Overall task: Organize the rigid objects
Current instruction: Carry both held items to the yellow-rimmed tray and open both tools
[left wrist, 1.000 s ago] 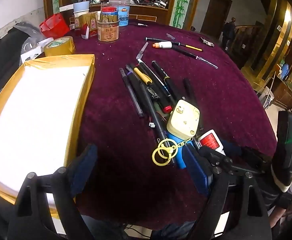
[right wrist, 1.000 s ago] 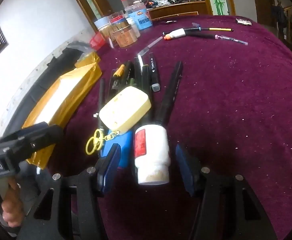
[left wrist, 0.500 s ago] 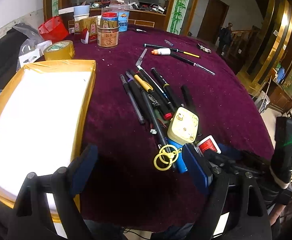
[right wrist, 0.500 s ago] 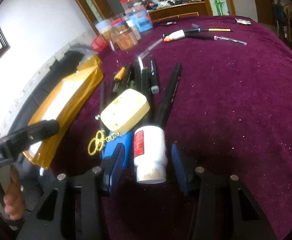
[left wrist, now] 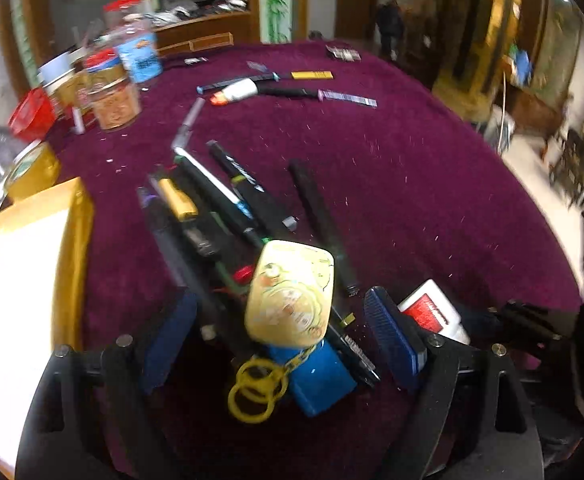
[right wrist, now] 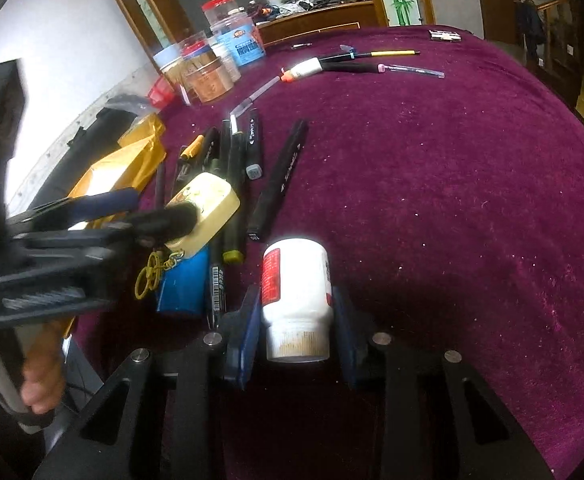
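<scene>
**White bottle gripped on the purple worktop**

The white bottle (right wrist: 296,300) lies on its side on the purple worktop (right wrist: 452,200), cap end toward the camera, at 6 o'clock in the right wrist view. The right tool (right wrist: 296,332) is clenched on it, a blue pad pressed against each side. In the left wrist view the same bottle (left wrist: 432,312) shows at 4 o'clock, just beyond the right-hand blue pad.

The left tool (left wrist: 279,340) stands released, its pads wide apart on either side of a pale yellow case (left wrist: 292,292). That case lies on top of a blue box (left wrist: 316,376), and a yellow keyring (left wrist: 253,392) on a chain hangs off its near end. Whether either pad touches the case cannot be told, as this view is blurred.

From the case a heap of dark pens (left wrist: 211,208) fans toward 11 o'clock, one with a yellow clip. A separate black marker (right wrist: 281,180) lies just right of the heap.

Far across the worktop, at 12 o'clock, lie a glue tube (right wrist: 304,68) and several thin pens. At 10 o'clock stand plastic jars (right wrist: 207,76) with red and blue lids. A gold-edged tray (left wrist: 23,280) with a white floor sits at 9 o'clock in the left wrist view, a roll of yellow tape (left wrist: 31,168) just beyond it.
</scene>
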### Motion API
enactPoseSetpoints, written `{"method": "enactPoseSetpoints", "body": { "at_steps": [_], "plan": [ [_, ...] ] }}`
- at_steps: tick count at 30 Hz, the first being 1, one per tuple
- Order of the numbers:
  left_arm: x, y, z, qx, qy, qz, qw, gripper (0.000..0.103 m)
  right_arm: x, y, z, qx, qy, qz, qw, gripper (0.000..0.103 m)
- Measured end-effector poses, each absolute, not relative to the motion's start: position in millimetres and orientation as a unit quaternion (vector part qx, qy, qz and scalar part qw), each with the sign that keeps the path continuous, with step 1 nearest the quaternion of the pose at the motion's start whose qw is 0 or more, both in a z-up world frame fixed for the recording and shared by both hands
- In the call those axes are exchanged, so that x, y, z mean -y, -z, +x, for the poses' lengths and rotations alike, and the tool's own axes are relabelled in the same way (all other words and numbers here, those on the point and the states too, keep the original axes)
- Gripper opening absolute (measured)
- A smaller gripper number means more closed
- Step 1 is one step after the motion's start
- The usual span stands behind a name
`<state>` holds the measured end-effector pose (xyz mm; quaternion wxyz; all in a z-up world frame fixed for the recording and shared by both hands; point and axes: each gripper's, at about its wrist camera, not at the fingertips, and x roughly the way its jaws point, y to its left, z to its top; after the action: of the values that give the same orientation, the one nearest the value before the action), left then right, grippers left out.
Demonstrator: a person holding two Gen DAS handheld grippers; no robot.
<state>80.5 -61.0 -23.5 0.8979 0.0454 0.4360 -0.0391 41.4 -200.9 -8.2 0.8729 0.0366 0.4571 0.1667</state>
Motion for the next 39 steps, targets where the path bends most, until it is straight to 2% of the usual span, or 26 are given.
{"method": "enactPoseSetpoints", "body": {
  "at_steps": [2, 4, 6, 7, 8, 11, 17, 21, 32, 39],
  "plan": [
    [64, 28, 82, -0.437, 0.042, 0.048, 0.897, 0.085, 198, 7, 38, -0.443, -0.16, 0.019, 0.882, 0.031],
    [69, 33, 82, -0.441, 0.037, 0.063, 0.895, 0.069, 198, 7, 37, -0.435, -0.159, 0.015, 0.886, 0.031],
    [75, 39, 81, -0.45, 0.04, 0.08, 0.889, 0.06, 200, 7, 39, -0.438, -0.166, 0.029, 0.883, 0.031],
    [77, 42, 80, -0.453, 0.045, 0.084, 0.887, 0.05, 200, 9, 42, -0.439, -0.172, 0.038, 0.881, 0.031],
    [77, 44, 77, -0.452, 0.047, 0.088, 0.886, 0.046, 200, 10, 43, -0.439, -0.175, 0.041, 0.88, 0.031],
    [71, 41, 71, -0.445, 0.039, 0.073, 0.892, 0.046, 201, 10, 42, -0.436, -0.176, 0.041, 0.882, 0.031],
    [37, 24, 57, -0.45, 0.064, -0.055, 0.889, 0.046, 205, 9, 39, -0.426, -0.18, 0.059, 0.884, 0.031],
    [13, 4, 38, -0.425, 0.071, -0.13, 0.893, 0.046, 199, -7, 34, -0.401, -0.174, 0.051, 0.898, 0.031],
    [-28, -44, -1, -0.362, 0.039, -0.154, 0.919, 0.046, 146, -42, 20, -0.365, -0.211, 0.028, 0.906, 0.031],
    [-104, -68, -33, -0.331, -0.021, -0.203, 0.921, 0.046, 77, -55, 17, -0.36, -0.292, -0.004, 0.886, 0.031]
  ]
}}
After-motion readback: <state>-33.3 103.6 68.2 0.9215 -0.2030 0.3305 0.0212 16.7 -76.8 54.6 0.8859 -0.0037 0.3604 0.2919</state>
